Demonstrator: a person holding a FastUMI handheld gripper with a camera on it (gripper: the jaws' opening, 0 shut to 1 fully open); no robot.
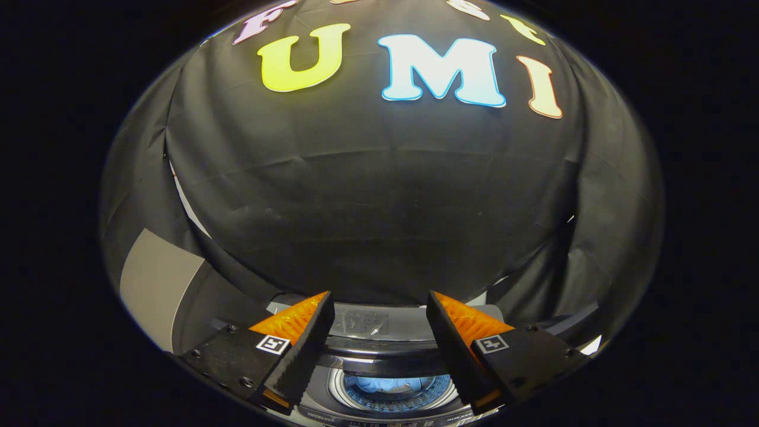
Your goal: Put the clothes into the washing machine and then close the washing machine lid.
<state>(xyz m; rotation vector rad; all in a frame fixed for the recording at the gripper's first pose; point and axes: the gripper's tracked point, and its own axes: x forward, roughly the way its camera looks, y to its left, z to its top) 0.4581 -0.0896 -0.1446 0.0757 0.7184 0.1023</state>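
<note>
Fingers (295,350) of the gripper (379,305) stand wide apart with nothing held between them. Below and between them lies the washing machine (379,350), its drum open, blue clothes (382,384) inside. Behind rises the black cloth wall (367,207).

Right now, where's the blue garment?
In the gripper view the blue garment lies inside the washing machine's drum, low between the open gripper's two fingers and below them; the raised lid stands just behind the opening.
</note>
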